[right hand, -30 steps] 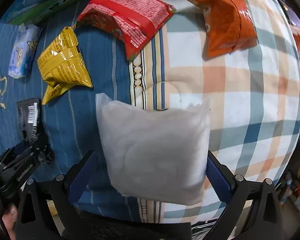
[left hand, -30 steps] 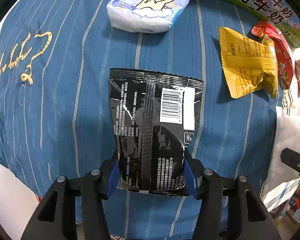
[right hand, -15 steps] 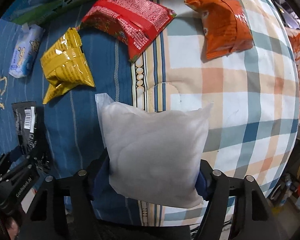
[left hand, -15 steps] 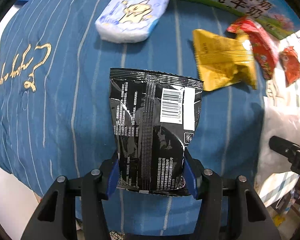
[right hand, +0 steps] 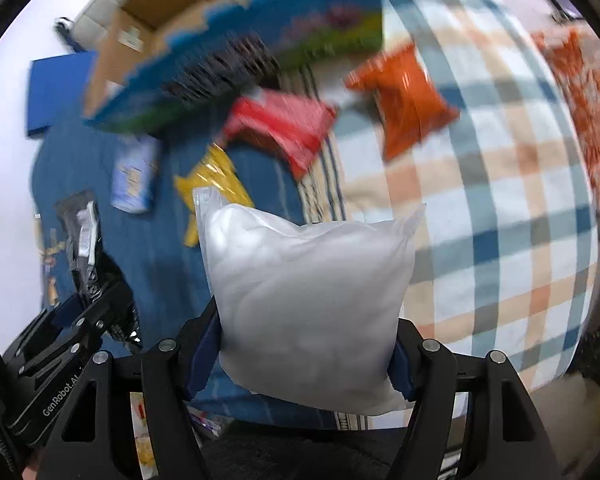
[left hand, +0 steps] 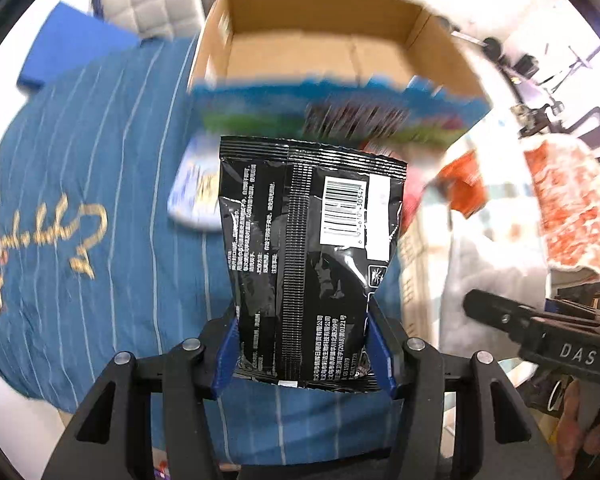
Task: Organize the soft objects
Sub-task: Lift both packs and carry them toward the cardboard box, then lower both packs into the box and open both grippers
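My left gripper [left hand: 303, 352] is shut on a black snack bag [left hand: 308, 248] with a white barcode label, held upright above the blue striped bedding [left hand: 100, 184]. My right gripper [right hand: 300, 356] is shut on a puffy white bag [right hand: 308, 304], lifted above the bed. An open cardboard box [left hand: 332, 52] with a blue and green printed front stands at the far side; it also shows in the right wrist view [right hand: 228, 44]. In the right wrist view the left gripper with the black bag [right hand: 82, 236] shows at the lower left.
On the bed lie a light blue tissue pack [right hand: 134, 180], a yellow bag [right hand: 214, 184], a red bag [right hand: 288, 128] and an orange bag [right hand: 404, 100]. A plaid blanket [right hand: 500, 220] covers the right side. An orange patterned cloth [left hand: 564, 208] lies at the right.
Both grippers have lifted and tilted up with their bags. The right gripper closed on the white bag. The cardboard box has come into view ahead.
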